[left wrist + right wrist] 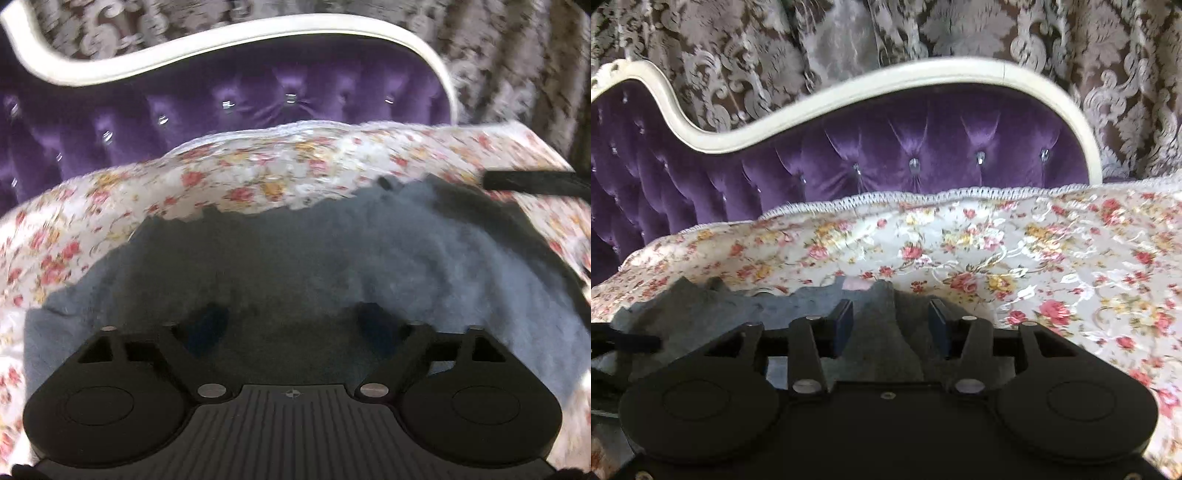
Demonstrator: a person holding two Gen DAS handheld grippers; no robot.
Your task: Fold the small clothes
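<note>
Damask curtains (849, 40), brown with pale raised scrolls, hang in folds across 12 o'clock in both views. Below them runs one sofa back (923, 147) of tufted purple velvet, pinned with glinting buttons and framed by a curved cream rail (905, 79). One floral cover (1052, 258), glossy white cloth printed with red and yellow roses and edged in a crocheted trim, spreads over the seat and fills the middle of each view.

One garment (295, 266), grey-blue and fleecy, lies rumpled on the cover. In the left view it fills the centre from 9 to 3 o'clock; in the right view it sits at 7 to 6 o'clock with a ragged, bumpy upper edge.

Two black grippers show. The left gripper (293, 325) hovers low over the fleece with its fingers spread wide; the blue pads (208, 321) are blurred against the cloth, and contact cannot be told. The right gripper (891, 321) also has its fingers parted, with a raised fold of fleece standing between its two blue pads (844, 317). Its finger appears in the left view at 2 o'clock.
</note>
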